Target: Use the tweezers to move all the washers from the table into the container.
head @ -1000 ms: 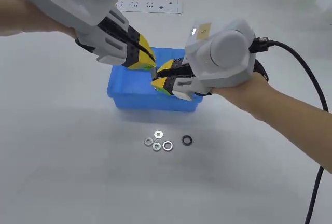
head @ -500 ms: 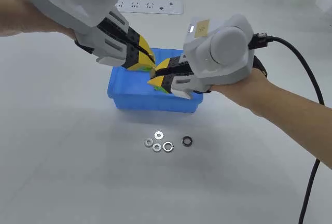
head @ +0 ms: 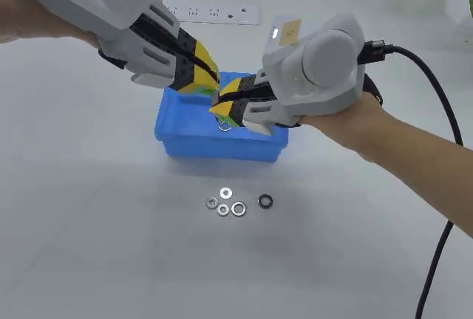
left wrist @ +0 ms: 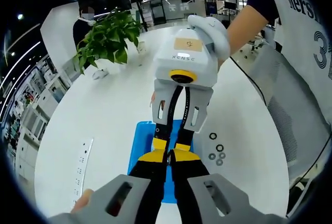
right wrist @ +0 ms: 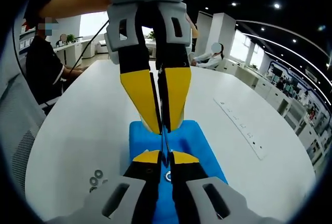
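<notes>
Head view: left gripper (head: 207, 86) and right gripper (head: 225, 112) tip to tip over container (head: 214, 148); one washer (head: 224, 127) inside, five washers (head: 225, 202) on table (head: 111, 223) nearby. Right gripper view: jaws clamped on tweezers (right wrist: 164, 141). Left gripper view: jaws likewise pinched on tweezers.

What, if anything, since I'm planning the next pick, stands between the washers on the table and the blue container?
Nothing visible does: bare table separates the washers from the container's near wall. The left gripper and right gripper hang over the container, outside that gap.
</notes>
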The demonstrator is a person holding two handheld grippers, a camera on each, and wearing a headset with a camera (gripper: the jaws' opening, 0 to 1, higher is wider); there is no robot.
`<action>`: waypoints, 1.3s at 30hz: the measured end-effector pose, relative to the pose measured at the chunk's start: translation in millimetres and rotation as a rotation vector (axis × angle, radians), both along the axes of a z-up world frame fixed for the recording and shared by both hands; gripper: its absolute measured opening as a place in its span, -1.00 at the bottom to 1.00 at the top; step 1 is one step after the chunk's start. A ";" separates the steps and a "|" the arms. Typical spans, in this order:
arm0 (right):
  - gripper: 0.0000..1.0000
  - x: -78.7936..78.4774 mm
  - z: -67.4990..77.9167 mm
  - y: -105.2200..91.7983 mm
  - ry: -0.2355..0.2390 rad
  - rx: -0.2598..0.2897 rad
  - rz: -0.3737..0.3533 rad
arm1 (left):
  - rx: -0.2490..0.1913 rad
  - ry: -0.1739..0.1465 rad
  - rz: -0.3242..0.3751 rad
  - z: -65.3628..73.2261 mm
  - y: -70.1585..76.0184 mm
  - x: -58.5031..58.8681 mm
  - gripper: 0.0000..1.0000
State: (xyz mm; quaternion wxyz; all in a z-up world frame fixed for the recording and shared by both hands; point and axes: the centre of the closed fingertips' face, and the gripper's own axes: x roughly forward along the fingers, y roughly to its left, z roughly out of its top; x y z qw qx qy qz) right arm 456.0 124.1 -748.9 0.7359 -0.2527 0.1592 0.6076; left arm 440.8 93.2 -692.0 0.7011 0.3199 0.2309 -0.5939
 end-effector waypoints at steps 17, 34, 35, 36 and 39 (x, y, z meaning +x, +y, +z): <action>-0.81 -38.9 35.2 -6.6 -0.038 0.007 0.057 | -0.001 0.010 -0.081 31.4 -4.7 -32.5 -0.89; -0.78 -96.9 48.0 -20.2 -0.017 0.032 0.107 | -0.046 0.029 -0.050 42.3 -16.0 -85.0 -0.89; -0.78 -98.1 47.9 -20.9 -0.019 0.031 0.110 | -0.043 0.013 -0.046 42.2 -16.7 -86.5 -0.89; -0.78 -100.4 47.5 -21.9 -0.023 0.030 0.113 | -0.036 0.008 -0.044 41.1 -18.2 -92.0 -0.89; -0.78 -107.6 42.8 -24.0 -0.024 0.021 0.125 | 0.002 -0.012 -0.059 35.2 -20.4 -101.9 -0.89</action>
